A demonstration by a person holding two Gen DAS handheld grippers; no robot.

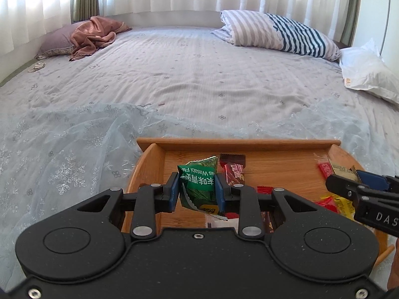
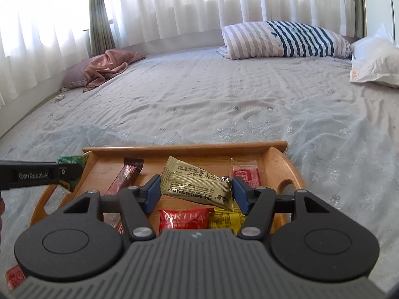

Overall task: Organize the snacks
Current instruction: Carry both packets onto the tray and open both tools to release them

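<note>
Left wrist view: the left gripper (image 1: 197, 190) hangs over the wooden tray (image 1: 239, 142) on the bed (image 1: 199, 74), its blue pads clamped on a green wasabi snack packet (image 1: 199, 186) held upright above the tray floor. At 12 o'clock from the packet, a dark red bar (image 1: 234, 172) lies on the wood; at 3 o'clock the right gripper (image 1: 371, 183) enters from the frame edge, with red and yellow packets (image 1: 334, 203) beneath it. The step in hand looks like carrying a picked snack to its place. The tray's raised back wall stands at 12 o'clock and a curved side at 9 o'clock; beyond both, open bedsheet.

Right wrist view: the right gripper (image 2: 195, 193) holds a gold foil packet (image 2: 197, 184) lengthwise between its jaws, which are closed on the packet's two ends, above the tray. A red packet (image 2: 183, 219) and a yellow one (image 2: 224, 219) lie at 6 o'clock, a small red sachet (image 2: 245, 172) at 1 o'clock, the red bar (image 2: 124, 177) at 10 o'clock. The left gripper crosses at 9 o'clock with the green packet. The next move likely calls for setting each packet down in a bare patch without the two tools colliding; the tray's right handle wall (image 2: 286, 174) limits travel at 3 o'clock.
</note>
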